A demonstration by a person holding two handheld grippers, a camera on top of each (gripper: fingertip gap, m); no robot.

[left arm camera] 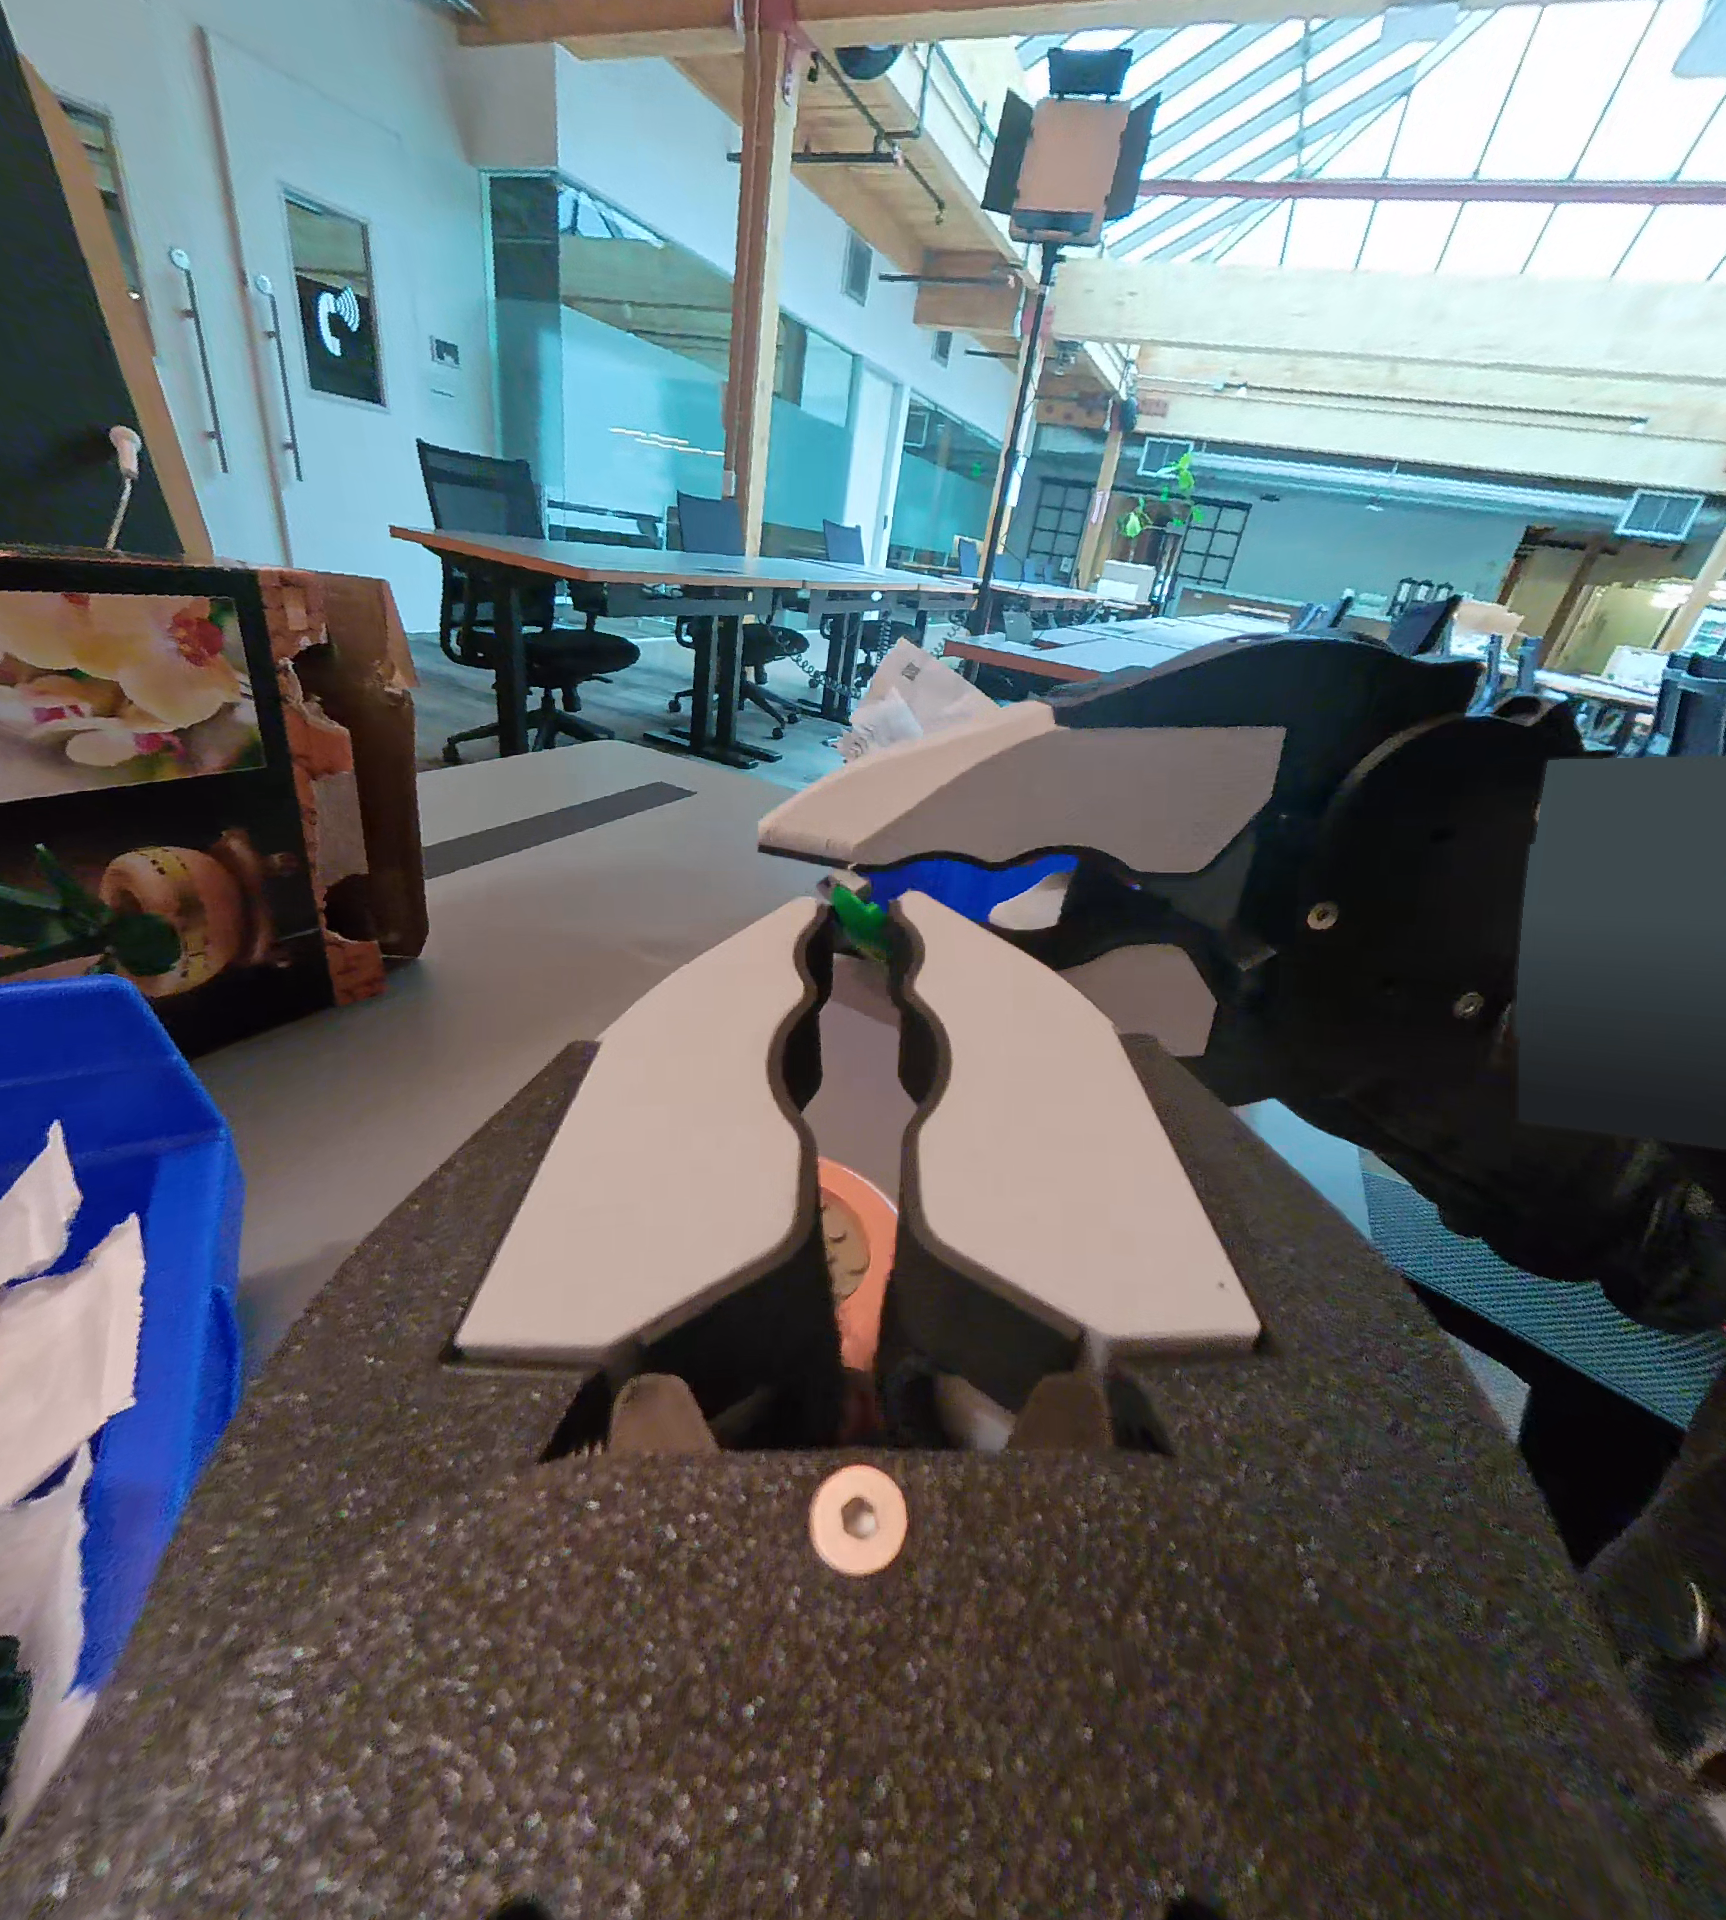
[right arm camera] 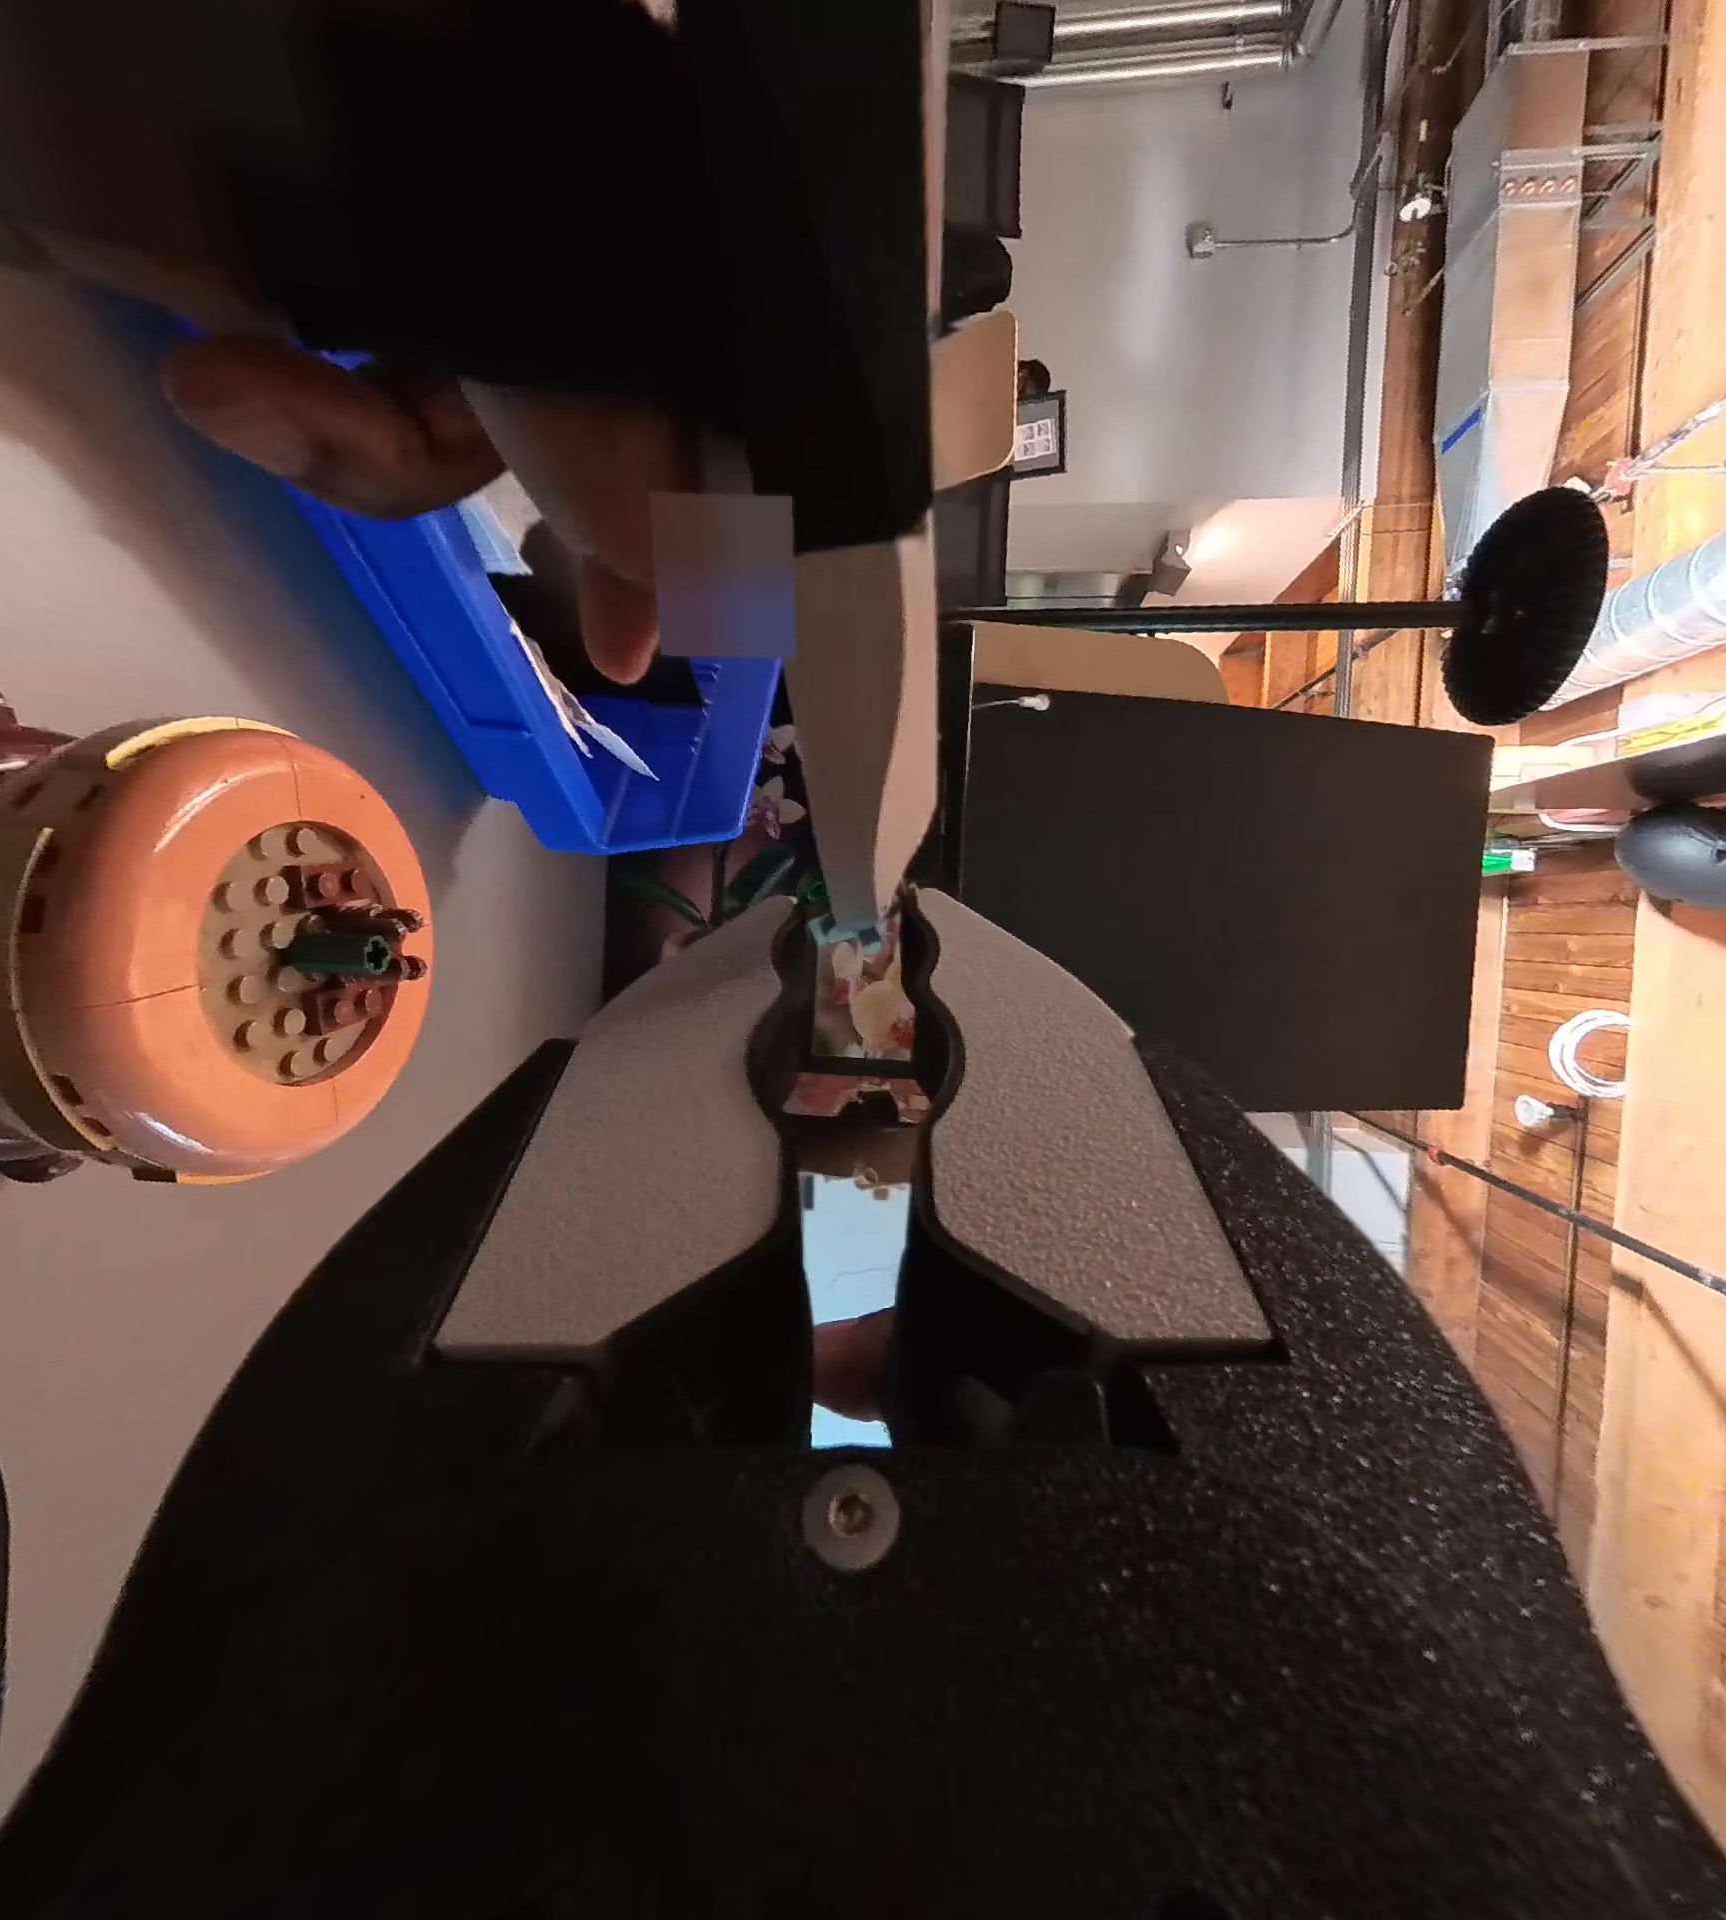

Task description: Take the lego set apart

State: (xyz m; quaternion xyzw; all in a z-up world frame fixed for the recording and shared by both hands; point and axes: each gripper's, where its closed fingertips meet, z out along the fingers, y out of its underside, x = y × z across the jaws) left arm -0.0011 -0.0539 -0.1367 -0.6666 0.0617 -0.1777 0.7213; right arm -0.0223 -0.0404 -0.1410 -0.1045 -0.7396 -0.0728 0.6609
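My left gripper (left arm camera: 857, 920) is shut on a small green lego piece (left arm camera: 861, 912) at its fingertips, held above the grey table (left arm camera: 568, 914). My right gripper (left arm camera: 838, 873) comes in from the right, turned on its side, with its jaws closing around the same green piece. In the right wrist view the right gripper (right arm camera: 857, 920) is nearly closed; the left gripper's finger (right arm camera: 848, 727) ends between its tips and a sliver of the green piece (right arm camera: 815, 888) shows there. The brown and orange lego pot (right arm camera: 215, 935), with a dark green axle (right arm camera: 339, 954) sticking out, stands below; it also shows under my left fingers (left arm camera: 854, 1247).
A blue bin (left arm camera: 59, 1143) with torn paper stands at the left, also seen in the right wrist view (right arm camera: 547, 707). The lego box with flower pictures (left arm camera: 111, 779) stands behind it. A hand (right arm camera: 339, 436) holds the left gripper. A black board (right arm camera: 1223, 894) stands beyond. Left and right tips are no more than a few centimetres apart. About 8 cm separates my right fingertips from the dark green axle (right arm camera: 339, 954).
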